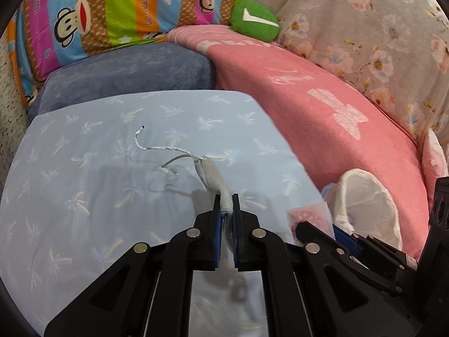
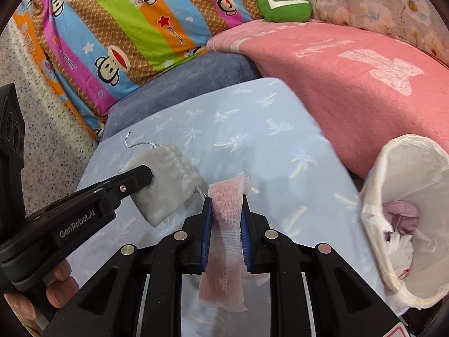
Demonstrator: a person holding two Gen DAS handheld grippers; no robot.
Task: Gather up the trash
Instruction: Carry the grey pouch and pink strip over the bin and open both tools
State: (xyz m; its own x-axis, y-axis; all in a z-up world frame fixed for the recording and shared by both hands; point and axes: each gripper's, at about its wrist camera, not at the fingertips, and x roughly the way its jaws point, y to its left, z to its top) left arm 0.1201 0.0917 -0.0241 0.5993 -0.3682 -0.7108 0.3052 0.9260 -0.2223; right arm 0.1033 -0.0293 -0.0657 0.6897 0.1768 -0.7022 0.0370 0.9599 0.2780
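While the left gripper (image 1: 226, 200) pinched the grey pouch (image 2: 165, 179) above the sheet (image 1: 84, 196), the right gripper (image 2: 226, 196) clamped the pink wipe (image 2: 226, 224), and the bin (image 2: 407, 219) lay to its right, nearer that hand.

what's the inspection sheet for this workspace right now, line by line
surface: light blue palm-print sheet, bare in the middle
job's things: grey drawstring pouch held off the sheet; pink wipe hanging down; white-lined trash bin at right, trash already inside
clutter: green cushion, striped monkey pillow
grippers: left gripper shut on the pouch; right gripper shut on the wipe
cables: nothing seen
surroundings: pink blanket, floral cover
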